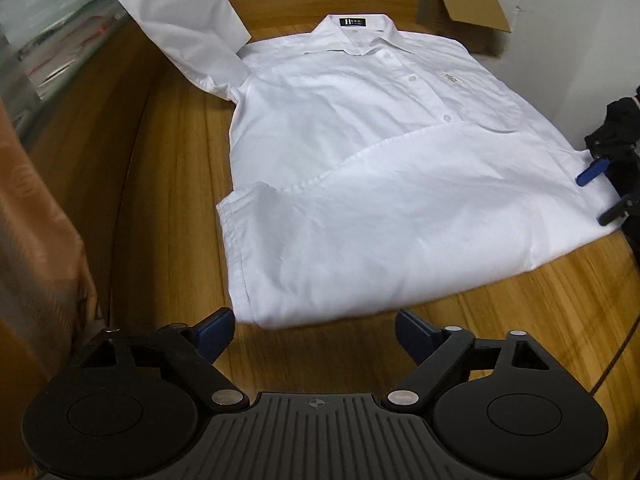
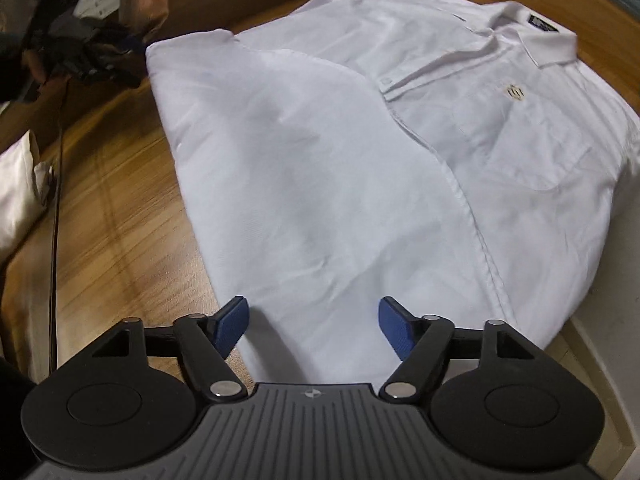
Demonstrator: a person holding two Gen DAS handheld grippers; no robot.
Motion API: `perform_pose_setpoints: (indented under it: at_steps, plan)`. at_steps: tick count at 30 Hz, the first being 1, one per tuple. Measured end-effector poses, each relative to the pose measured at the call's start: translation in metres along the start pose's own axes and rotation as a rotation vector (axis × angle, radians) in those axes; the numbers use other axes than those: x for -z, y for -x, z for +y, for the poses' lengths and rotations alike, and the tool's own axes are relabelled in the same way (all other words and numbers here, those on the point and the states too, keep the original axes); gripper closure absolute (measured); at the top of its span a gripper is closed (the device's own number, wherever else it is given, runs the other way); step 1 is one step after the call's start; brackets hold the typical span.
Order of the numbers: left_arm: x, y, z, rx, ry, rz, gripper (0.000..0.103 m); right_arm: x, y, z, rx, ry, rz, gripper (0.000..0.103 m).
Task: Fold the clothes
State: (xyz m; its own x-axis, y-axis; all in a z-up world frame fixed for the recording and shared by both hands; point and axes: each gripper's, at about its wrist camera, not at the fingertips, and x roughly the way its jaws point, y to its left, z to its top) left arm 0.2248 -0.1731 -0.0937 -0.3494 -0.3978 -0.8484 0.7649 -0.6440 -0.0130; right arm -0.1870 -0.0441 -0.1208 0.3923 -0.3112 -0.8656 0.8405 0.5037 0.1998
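A white shirt (image 1: 360, 152) lies front up on the wooden table (image 1: 168, 184), its lower part folded up over the chest. One sleeve (image 1: 180, 28) extends beyond the collar (image 1: 360, 36). The left gripper (image 1: 314, 330) hovers at the shirt's folded corner, jaws apart, gripping nothing. The right gripper (image 2: 312, 326) hovers over the shirt's opposite folded edge, jaws likewise apart and empty. A cardboard box (image 1: 468, 4) stands beyond the collar.

A dark label (image 1: 353, 22) sits inside the collar (image 1: 356, 36) of the white shirt (image 1: 360, 184); it bears pale marks, too small to read. A small gold emblem (image 2: 514, 92) is stitched on the chest pocket (image 2: 532, 136), without legible letters.
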Motion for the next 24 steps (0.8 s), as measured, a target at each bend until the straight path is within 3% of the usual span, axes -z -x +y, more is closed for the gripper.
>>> perform_pose_setpoints:
  at_steps: [7,11,12,15,18,19,23,24]
  plan:
    - [-0.015,-0.013,0.005,0.127,0.009,-0.055,0.022,0.000,-0.002,0.005,0.008,0.031,0.016,0.016]
    - [-0.011,-0.025,0.016,0.191,0.068,0.038,0.039,0.000,-0.002,0.007,0.008,0.038,0.024,0.016]
    - [-0.008,-0.028,0.019,0.190,0.084,0.067,0.049,-0.001,-0.002,0.007,0.008,0.036,0.024,0.016]
    - [-0.002,-0.028,0.022,0.110,0.078,0.088,0.066,0.000,-0.002,0.008,0.009,0.038,0.023,0.016]
    - [0.002,-0.028,0.021,0.032,0.067,0.099,0.066,0.000,-0.003,0.009,0.013,0.048,0.024,0.015]
    - [0.002,-0.029,0.020,-0.002,0.058,0.105,0.066,0.000,-0.004,0.010,0.016,0.055,0.026,0.015]
    - [0.006,-0.028,0.027,-0.105,0.131,0.121,0.041,0.002,-0.005,0.013,0.016,0.063,0.025,0.012]
    - [0.007,-0.026,0.028,-0.125,0.150,0.122,0.042,0.002,-0.004,0.013,0.015,0.061,0.024,0.012]
